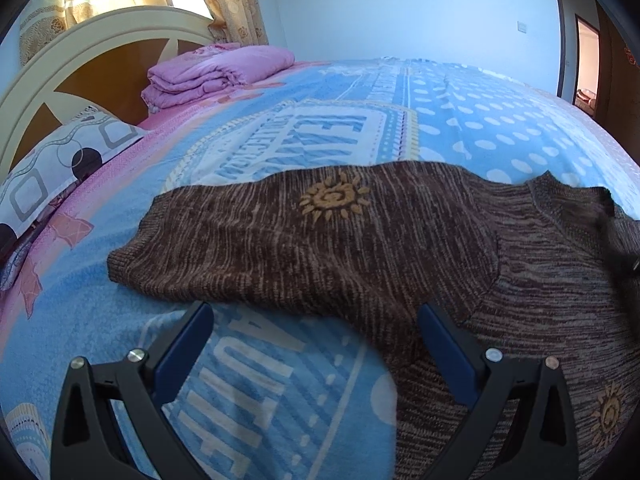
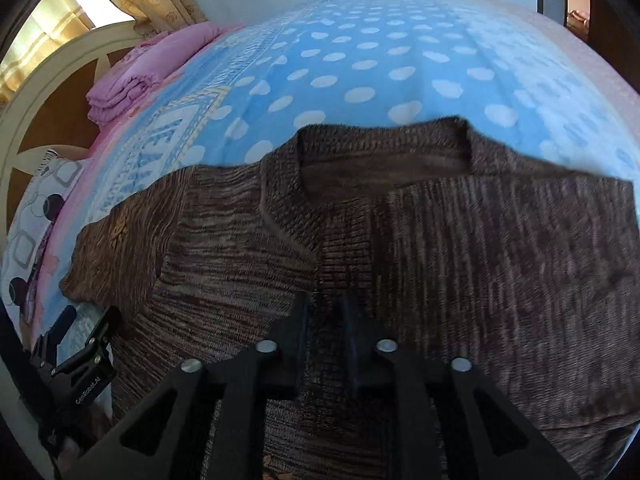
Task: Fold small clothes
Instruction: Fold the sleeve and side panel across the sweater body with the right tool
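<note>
A small brown knitted sweater (image 1: 320, 236) with a yellow sun motif lies on the blue bedspread (image 1: 480, 120). Its left sleeve stretches out to the left. My left gripper (image 1: 316, 324) is open, hovering just in front of that sleeve's lower edge, holding nothing. In the right wrist view the sweater (image 2: 500, 260) fills the lower half, neckline at the top. My right gripper (image 2: 326, 308) is shut on a fold of the sweater's right part, laid over the chest. The left gripper also shows in the right wrist view (image 2: 76, 336) at lower left.
A folded pink quilt (image 1: 212, 76) and a patterned pillow (image 1: 60, 164) lie by the cream headboard (image 1: 80, 40) at the left. Curtains hang behind. A doorway (image 1: 586, 68) stands at the far right. Dotted bedspread (image 2: 380, 60) extends beyond the sweater.
</note>
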Tool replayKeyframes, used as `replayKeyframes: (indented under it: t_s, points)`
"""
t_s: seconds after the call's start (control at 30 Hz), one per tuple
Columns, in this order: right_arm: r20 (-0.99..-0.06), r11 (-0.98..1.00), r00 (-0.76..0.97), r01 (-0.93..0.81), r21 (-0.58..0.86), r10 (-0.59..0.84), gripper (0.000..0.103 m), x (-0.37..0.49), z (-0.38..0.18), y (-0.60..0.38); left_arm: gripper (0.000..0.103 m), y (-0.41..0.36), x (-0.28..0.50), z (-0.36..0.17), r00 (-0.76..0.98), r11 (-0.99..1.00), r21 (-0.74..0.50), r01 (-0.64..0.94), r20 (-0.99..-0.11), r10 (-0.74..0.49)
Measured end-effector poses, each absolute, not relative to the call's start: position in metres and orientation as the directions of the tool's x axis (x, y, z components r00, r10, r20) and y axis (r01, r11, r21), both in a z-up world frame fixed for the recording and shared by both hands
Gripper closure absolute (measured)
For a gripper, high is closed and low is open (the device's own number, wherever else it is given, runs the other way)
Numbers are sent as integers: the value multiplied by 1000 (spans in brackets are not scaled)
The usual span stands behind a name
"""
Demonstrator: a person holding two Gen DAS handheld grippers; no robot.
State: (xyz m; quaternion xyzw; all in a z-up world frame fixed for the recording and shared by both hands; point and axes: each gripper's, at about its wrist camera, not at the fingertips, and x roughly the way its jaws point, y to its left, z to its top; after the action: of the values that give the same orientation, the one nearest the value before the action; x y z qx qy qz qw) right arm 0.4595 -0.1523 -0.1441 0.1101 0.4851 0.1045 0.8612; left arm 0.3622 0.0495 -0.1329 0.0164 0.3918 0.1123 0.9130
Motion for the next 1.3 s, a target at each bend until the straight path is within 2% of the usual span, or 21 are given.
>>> replayKeyframes:
  t_s: [0.03,0.07,0.1,0.23,0.43,0.6,0.73,0.83,0.93,1.07,1.13,1.23,1.3]
  points:
    - [-790,943,523,-92,320,320,51,451,-141,-156,0,49,362,-133,665,975,118,-190,-715,216]
    - [-789,936,510,-107,336,342,43,444,-137,-160,0,49,363,-134,663,975,119,-190,-717,217]
    - [-789,933,504,-114,342,351,41,436,-132,-167,0,49,362,-133,663,975,119,-188,-717,216]
    - [-772,950,559,-106,294,302,41,389,-106,-220,0,42,360,-128,644,973,168,-160,-729,231]
    - [-766,998,642,30,60,27,42,346,-101,-297,0,-9,347,-84,703,984,174,-46,-694,156]
    - [-786,993,616,115,30,-48,59,346,-126,-330,0,-94,359,-80,728,964,257,65,-673,131]
    - [-807,994,590,99,45,-22,59,336,-143,-339,0,-142,370,-103,754,934,351,72,-632,179]
    - [-828,998,559,67,2,-36,59,325,-140,-335,0,-152,376,-135,677,931,350,101,-710,193]
    - [-805,996,588,83,-30,-73,59,320,-130,-335,0,-149,372,-130,699,937,336,98,-693,176]
    - [-744,997,668,51,59,10,59,330,-109,-325,0,-141,375,-132,680,949,301,88,-715,164]
    - [-755,991,649,17,130,88,59,346,-116,-319,0,-142,372,-131,691,944,321,79,-700,180]
    - [-806,992,587,34,120,78,61,360,-143,-317,0,-150,367,-134,709,932,354,73,-676,201]
    - [-796,992,598,24,127,87,63,353,-145,-322,0,-147,365,-134,704,939,336,77,-685,187]
